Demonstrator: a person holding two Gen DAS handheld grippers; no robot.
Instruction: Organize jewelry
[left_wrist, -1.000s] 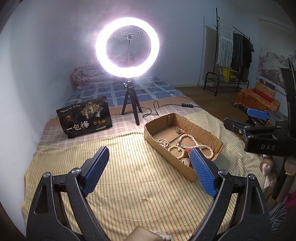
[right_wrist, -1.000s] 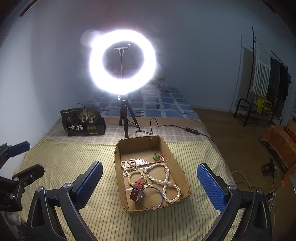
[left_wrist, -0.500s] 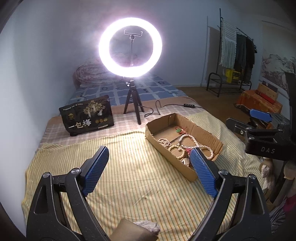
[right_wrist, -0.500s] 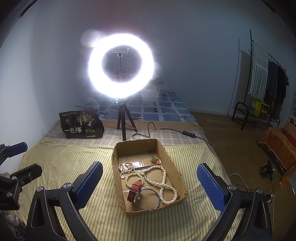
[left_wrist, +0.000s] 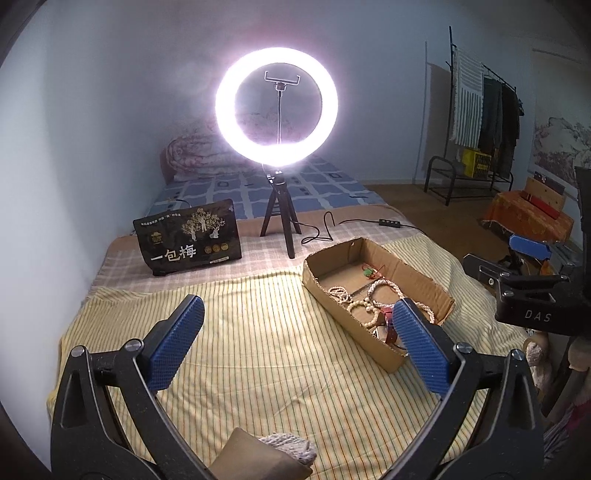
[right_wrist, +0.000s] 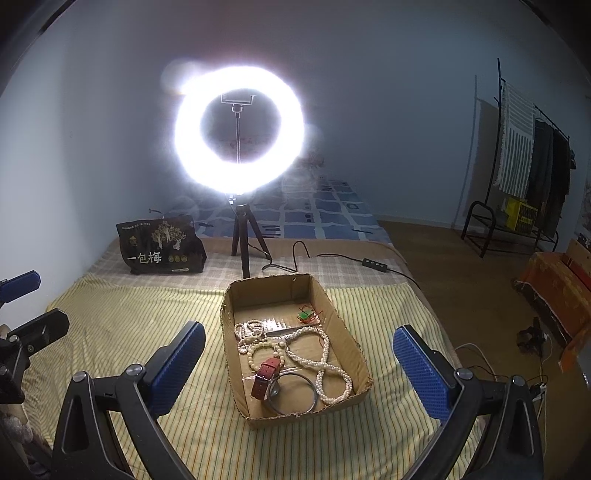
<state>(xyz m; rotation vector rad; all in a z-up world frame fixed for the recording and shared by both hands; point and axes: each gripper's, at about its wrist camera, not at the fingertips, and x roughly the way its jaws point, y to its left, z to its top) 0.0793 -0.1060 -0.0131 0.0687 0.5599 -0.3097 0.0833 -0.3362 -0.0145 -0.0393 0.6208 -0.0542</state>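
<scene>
We've got the right gripper (right_wrist: 298, 363) and left gripper (left_wrist: 298, 341) both spread wide, holding nothing, hovering over the bed since all the jewelry sits tangled in the cardboard box (right_wrist: 360, 356).

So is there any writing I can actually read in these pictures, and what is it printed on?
"一包梅": large white characters on the black snack bag standing on the bed.
"DAS": pale letters on the black body of the right gripper, seen from the left wrist view.
Small print and round gold seals on the bag: too small to read.
The cardboard box of jewelry shows no readable text.
</scene>
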